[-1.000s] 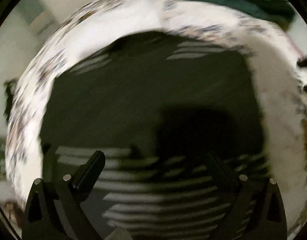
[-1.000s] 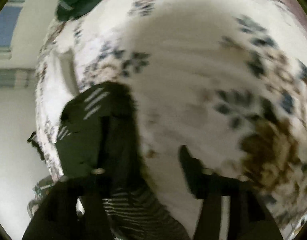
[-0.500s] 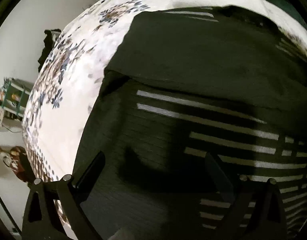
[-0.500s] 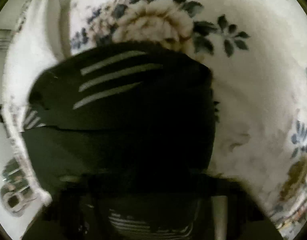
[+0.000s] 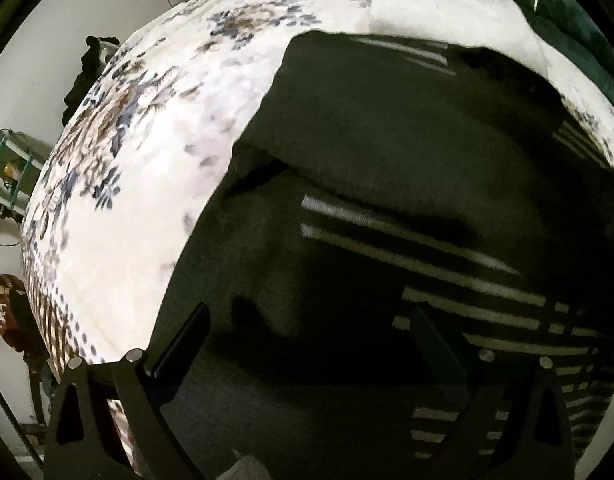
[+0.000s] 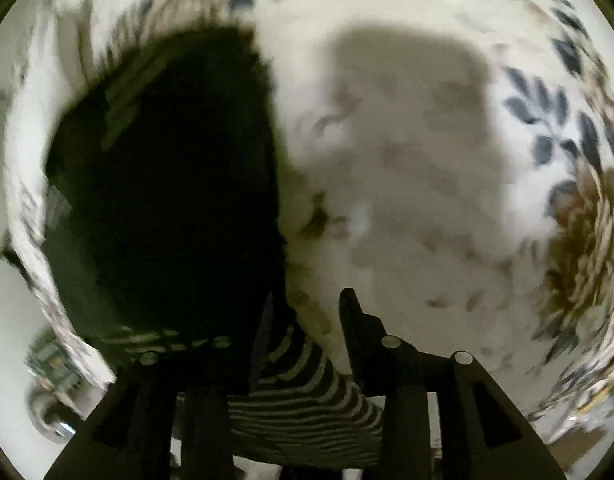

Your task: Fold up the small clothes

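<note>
Bare floral cloth (image 5: 155,168) across the upper left of the left wrist view, ending in a rounded edge at far left, with pale wall and a green rack (image 5: 9,172) beyond. More open floral cloth across the centre and right of the right wrist view, shaded by a broad grey shadow (image 6: 411,152), blurred near the rim. A dark green heap (image 5: 579,20) at the upper right corner of the left view, near the garment's far edge.

Dark garment (image 5: 407,184) with pale stripes lying on the floral cloth, filling the centre and lower right of the left view; a plain upper layer folded over a striped lower one, fold line running from centre left toward the right. In the right view the same garment at left, blurred, with a striped end at bottom centre.

Left gripper (image 5: 307,332) at bottom, fingers spread wide, nothing between them, hanging over the garment; touching or not, cannot tell.

Right gripper (image 6: 307,308) at bottom centre, jaws partly apart after just opening, striped end lying between the fingers, pads not visibly pressing it.
</note>
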A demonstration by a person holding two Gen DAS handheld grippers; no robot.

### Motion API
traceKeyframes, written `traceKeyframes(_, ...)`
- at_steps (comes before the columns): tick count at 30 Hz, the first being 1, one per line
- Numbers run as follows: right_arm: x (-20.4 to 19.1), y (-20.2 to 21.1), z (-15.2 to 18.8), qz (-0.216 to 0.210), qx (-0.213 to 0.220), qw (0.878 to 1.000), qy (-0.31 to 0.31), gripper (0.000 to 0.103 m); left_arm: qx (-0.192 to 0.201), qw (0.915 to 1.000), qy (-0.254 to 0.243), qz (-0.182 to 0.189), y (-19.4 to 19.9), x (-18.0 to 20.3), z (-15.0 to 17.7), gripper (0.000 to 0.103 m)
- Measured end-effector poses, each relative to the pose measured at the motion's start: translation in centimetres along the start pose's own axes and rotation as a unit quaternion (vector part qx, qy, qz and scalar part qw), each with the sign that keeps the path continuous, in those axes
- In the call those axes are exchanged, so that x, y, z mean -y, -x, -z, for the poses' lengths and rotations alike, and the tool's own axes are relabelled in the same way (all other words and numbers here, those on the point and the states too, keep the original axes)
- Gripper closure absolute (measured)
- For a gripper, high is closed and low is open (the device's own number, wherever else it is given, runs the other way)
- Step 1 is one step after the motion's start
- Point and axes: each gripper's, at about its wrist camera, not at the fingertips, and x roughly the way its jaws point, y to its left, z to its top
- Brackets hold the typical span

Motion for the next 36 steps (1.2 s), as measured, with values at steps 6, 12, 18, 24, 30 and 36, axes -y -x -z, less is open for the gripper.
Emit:
traceKeyframes(6, -0.1, 2.4, -6.2, -0.065, 0.056, 0.996, 0.021, 0.050, 0.020, 0.9998, -0.001, 0.001, 0.3, 1.3, -0.4, 0.001)
traceKeyframes(12, -0.5, -2.1, -14.1, -0.117, 0.019, 0.991, 0.067, 0.050, 0.006, 0.9999, 0.002, 0.009, 0.9, 3.3, 1.4, 0.000)
traceKeyframes(18, -3.6, -4.4, -16.2, -0.141, -0.013, 0.979, 0.146, 0.095, 0.007, 0.9980, 0.030, -0.054, 3.5, 4.7, 5.4, 0.000)
traceKeyframes(24, -5.0, -0.9, -20.6, -0.086, 0.057, 0.979, 0.173, 0.096, -0.009, 0.9964, 0.051, -0.067, 4.8, 7.1, 9.7, 0.000)
traceKeyframes(30, -5.3, -3.6, -21.8, -0.071, 0.001, 0.979, 0.191, 0.093, -0.031, 0.9954, 0.059, -0.069, 4.8, 8.8, 12.0, 0.000)
traceKeyframes(36, -1.5, 1.0, -20.3, -0.106, -0.023, 0.975, 0.197, 0.056, -0.041, 0.9954, 0.070, -0.052, 6.7, 10.1, 14.2, 0.000)
